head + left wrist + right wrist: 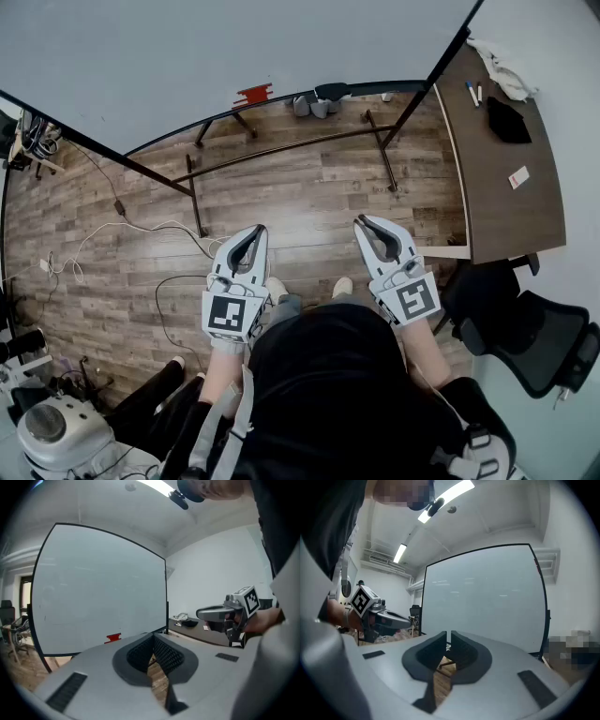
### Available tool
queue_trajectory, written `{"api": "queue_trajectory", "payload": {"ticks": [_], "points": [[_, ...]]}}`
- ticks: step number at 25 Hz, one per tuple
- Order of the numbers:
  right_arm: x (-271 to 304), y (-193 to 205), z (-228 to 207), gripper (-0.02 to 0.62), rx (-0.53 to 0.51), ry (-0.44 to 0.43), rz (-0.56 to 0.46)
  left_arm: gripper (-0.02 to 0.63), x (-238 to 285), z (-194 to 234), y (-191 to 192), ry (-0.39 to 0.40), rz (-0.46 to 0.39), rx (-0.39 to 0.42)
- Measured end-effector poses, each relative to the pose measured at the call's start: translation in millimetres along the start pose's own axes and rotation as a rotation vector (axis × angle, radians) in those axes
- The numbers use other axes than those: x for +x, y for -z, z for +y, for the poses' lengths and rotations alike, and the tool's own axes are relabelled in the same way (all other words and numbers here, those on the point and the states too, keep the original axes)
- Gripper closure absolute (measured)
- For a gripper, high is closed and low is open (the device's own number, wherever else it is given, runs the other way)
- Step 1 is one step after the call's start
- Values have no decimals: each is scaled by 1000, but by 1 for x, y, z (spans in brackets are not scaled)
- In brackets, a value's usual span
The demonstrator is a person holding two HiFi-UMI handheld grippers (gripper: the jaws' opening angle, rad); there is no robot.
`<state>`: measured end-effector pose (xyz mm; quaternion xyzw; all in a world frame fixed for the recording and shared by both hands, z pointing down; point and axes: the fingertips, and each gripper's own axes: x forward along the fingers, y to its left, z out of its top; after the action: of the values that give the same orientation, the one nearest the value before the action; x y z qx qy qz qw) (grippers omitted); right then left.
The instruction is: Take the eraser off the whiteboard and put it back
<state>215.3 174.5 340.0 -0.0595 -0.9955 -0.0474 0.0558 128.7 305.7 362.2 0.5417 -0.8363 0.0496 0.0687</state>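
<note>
Grey plastic left gripper [251, 234]: jaws pressed together, nothing between | grey plastic right gripper [367, 225]: beside it, apart, jaws together, empty | small red block eraser [253, 94]: on bottom edge of large black-framed whiteboard [234, 47], well ahead of left gripper | brown wooden desk [506, 216]: right of right gripper

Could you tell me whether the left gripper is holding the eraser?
No, the red eraser sits on the whiteboard, and the left gripper is shut on nothing.
</note>
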Motion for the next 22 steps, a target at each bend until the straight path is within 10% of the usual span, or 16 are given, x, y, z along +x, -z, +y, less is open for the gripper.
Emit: {"api": "queue_trajectory", "payload": {"ticks": [22], "points": [[98,20,107,555,79,58,110,600,-67,127,55,52,42,-57]]}}
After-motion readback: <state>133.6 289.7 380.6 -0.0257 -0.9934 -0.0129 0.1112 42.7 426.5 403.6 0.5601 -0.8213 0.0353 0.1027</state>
